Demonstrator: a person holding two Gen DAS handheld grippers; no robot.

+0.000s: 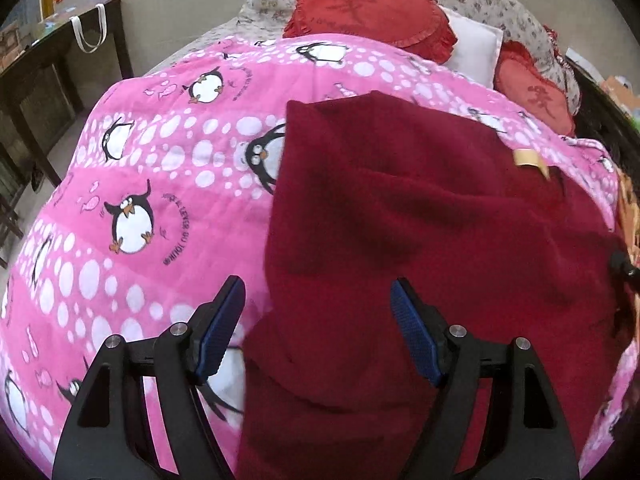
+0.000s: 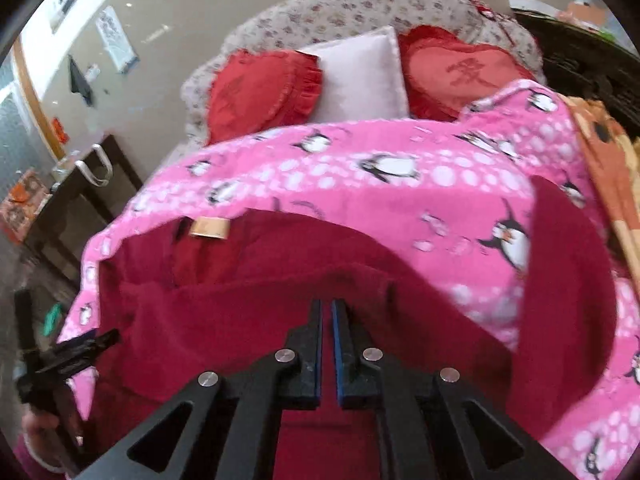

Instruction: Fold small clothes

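Dark red garment (image 1: 420,240) spread on pink penguin quilt (image 1: 140,200), bed's middle | left hand-held gripper (image 1: 318,304) spread, empty above it | right hand-held gripper (image 2: 326,312) pressed together, whether pinching cloth unclear

Both wrist cameras looked steeply down from close above the bed (image 1: 140,200). They shared the red garment (image 1: 400,240) and pillows (image 2: 360,76).

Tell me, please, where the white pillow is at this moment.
In both wrist views, the white pillow sits at the head of the bed, between two red heart cushions, just beyond the pink penguin quilt.
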